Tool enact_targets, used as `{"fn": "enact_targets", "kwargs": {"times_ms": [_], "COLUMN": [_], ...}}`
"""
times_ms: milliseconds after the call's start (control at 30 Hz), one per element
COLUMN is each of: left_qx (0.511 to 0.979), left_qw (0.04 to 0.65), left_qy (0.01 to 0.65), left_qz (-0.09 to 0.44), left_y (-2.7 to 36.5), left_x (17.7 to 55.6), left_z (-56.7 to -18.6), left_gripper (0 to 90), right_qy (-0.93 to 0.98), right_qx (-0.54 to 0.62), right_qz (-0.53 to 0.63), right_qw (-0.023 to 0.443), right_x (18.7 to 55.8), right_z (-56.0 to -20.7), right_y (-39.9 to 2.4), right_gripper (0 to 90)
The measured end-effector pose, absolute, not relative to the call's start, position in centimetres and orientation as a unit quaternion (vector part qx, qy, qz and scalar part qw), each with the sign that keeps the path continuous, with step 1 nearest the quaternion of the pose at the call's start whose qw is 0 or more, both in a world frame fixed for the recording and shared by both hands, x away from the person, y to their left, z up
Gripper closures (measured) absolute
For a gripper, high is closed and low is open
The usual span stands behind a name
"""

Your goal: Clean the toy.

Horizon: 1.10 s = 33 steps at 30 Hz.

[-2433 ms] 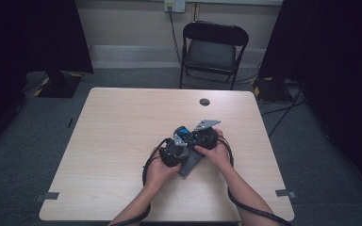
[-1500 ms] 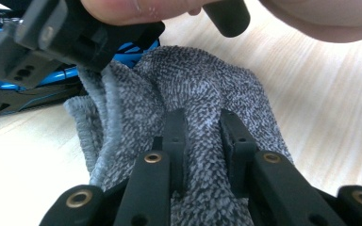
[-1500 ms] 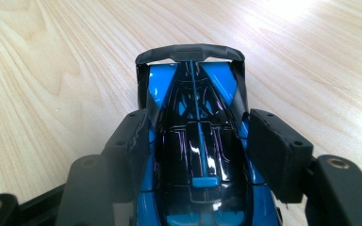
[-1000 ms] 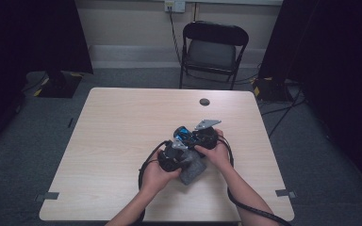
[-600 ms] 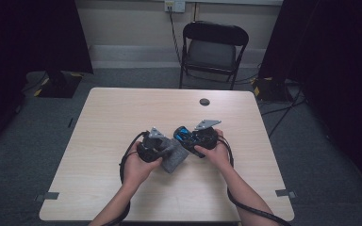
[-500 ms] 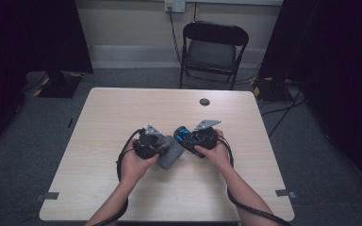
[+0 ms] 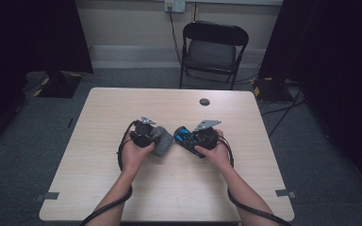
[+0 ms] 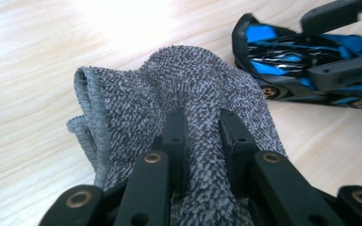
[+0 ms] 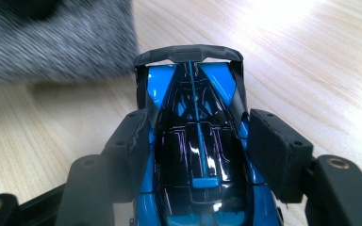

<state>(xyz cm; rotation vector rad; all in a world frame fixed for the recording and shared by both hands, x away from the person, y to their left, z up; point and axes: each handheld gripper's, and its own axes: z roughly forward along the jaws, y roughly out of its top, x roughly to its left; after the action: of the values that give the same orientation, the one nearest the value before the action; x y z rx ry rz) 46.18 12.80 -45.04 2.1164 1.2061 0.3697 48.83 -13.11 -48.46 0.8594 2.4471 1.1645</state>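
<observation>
The left gripper (image 8: 202, 136) is clamped tight on a bunched fold of grey cloth (image 8: 188, 89), the fabric pinched between its two black jaws so that the rest hangs loose and rests on the table (image 7: 122, 197). The right gripper (image 9: 202, 141) has its pads pressed against both flanks of a blue and black toy car (image 9: 193, 141), its wing pointing away from the hand; this side grip likely keeps the car steady while leaving its upper body exposed. In the high view the cloth (image 7: 162, 141) lies just beside the car (image 7: 185, 137), the two apart, near the table's middle. The pairing suggests wiping: one hand fixes the car, the other carries the cloth. A small dark disc (image 7: 204, 101) sits near the far edge, and a folding chair (image 7: 214, 47) stands beyond.
</observation>
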Motion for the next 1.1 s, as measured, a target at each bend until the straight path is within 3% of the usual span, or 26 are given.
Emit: {"fn": "enact_targets", "kwargs": {"times_ms": [267,667,1100], "left_qx": [0.822,0.837,0.855], "left_qw": [0.312,0.329,0.342], "left_qy": [0.46,0.429,0.385], "left_qz": [0.123,0.082,0.065], "left_y": [10.7,9.9,6.3], "left_x": [46.6,44.7,43.4], "left_z": [-47.2,-47.3,-47.4], "left_gripper": [75.1,76.1,75.8], "right_qy": [0.85,0.85,0.85], "right_qx": [0.301,0.301,0.301], "right_qz": [0.406,0.406,0.405], "right_qw": [0.148,0.15,0.151], "right_x": [48.7,48.7,48.6], "right_z": [-48.5,-48.5,-48.5], "right_y": [-13.2,-13.2,-13.1], "right_gripper": [39.9,39.9,39.9]}}
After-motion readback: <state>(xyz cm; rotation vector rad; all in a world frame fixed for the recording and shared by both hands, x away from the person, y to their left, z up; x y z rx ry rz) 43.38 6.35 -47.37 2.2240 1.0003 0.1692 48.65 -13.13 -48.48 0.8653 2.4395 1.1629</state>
